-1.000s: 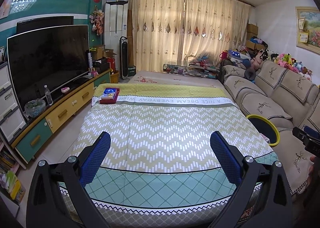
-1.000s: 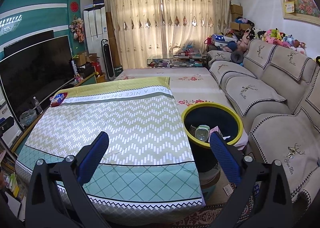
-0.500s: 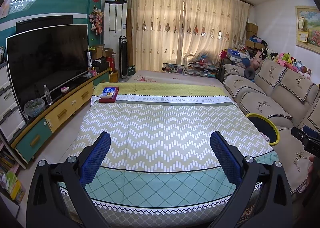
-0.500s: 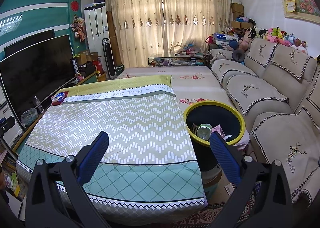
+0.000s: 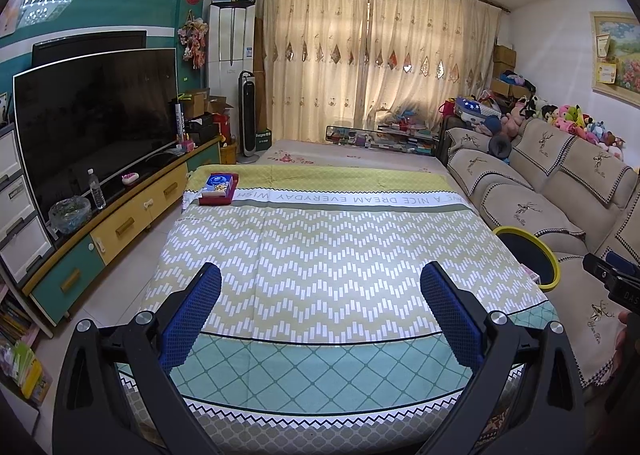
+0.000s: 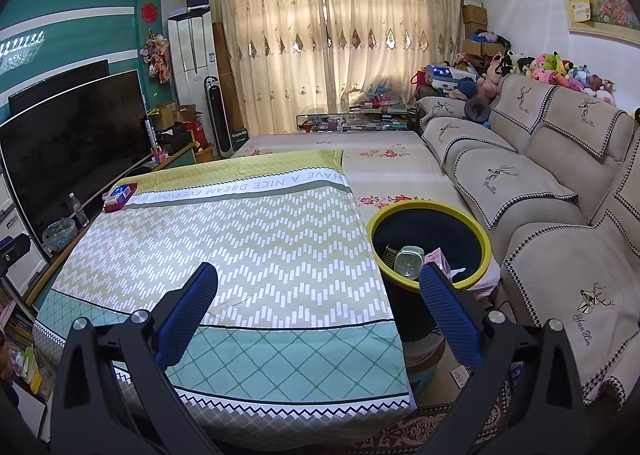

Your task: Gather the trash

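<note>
A black bin with a yellow rim [image 6: 486,241] stands at the table's right side, between table and sofa; a clear plastic bottle [image 6: 408,261] and pink paper [image 6: 437,258] lie inside it. In the left wrist view only part of the bin's rim [image 5: 550,259] shows. A red tray with a blue tissue pack [image 5: 218,185] [image 6: 120,195] sits at the far left corner of the table [image 5: 320,247] [image 6: 240,255], which is covered by a patterned cloth. My left gripper [image 5: 320,311] and right gripper [image 6: 318,311] both hover open over the near edge, holding nothing.
A beige sofa [image 6: 560,215] runs along the right, close behind the bin. A TV [image 5: 96,123] on a low cabinet [image 5: 120,227] lines the left wall, with a water bottle [image 5: 96,189] on it. A floor strip separates cabinet and table. Curtains and clutter fill the far end.
Both views have shifted slightly; the right gripper has drifted a little back from the bin. Both grippers stay open and hold nothing.
</note>
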